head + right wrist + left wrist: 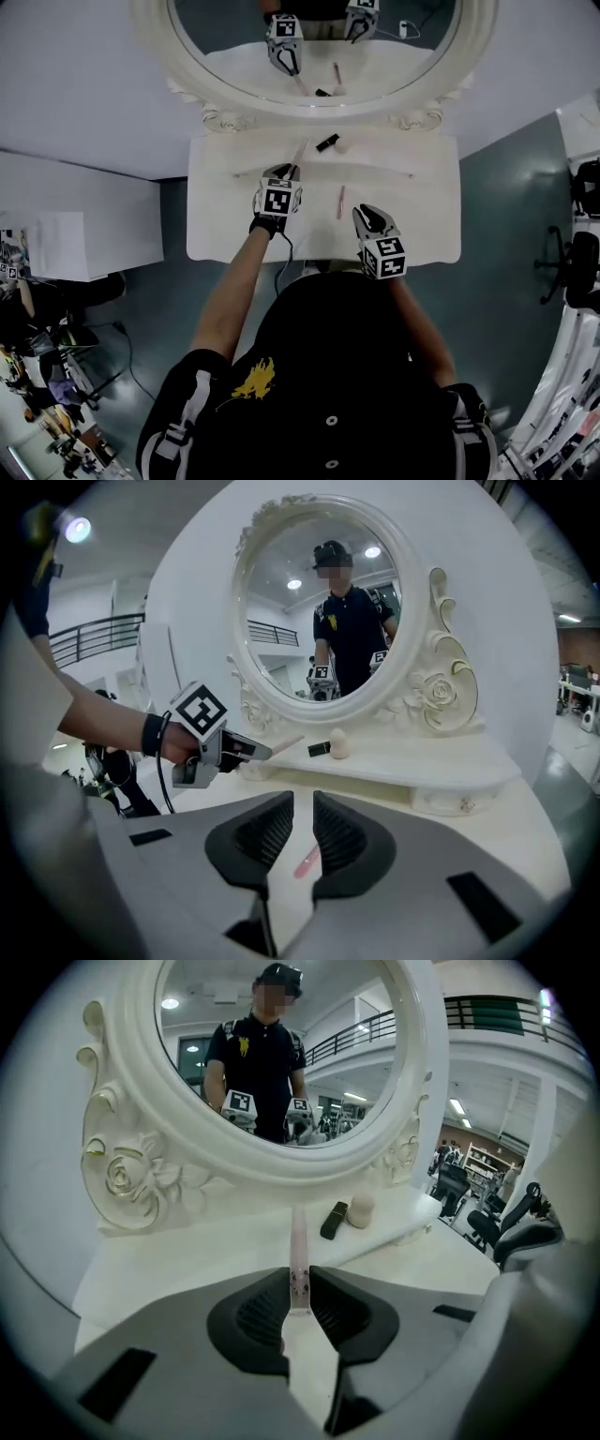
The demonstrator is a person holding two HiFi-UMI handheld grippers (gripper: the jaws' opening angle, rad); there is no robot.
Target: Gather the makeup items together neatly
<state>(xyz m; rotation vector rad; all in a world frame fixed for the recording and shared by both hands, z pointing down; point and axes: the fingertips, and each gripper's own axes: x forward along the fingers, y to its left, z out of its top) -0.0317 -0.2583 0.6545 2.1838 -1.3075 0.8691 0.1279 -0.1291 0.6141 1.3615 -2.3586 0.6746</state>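
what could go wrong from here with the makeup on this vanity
The left gripper pinches the pink stick only at its end, so it may swivel or slip out. Its free tip points toward the black tube and the sponge and could knock them; the tube might roll. The second pink stick lies flat below the open, empty right gripper and may skid when pinched.

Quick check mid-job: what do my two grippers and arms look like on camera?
Both the left gripper and right gripper have grey bodies, black ribbed pads and a white cube with black square markers. A black cable trails from the left one, beside a black wristband. Short black sleeves; forearms bare.
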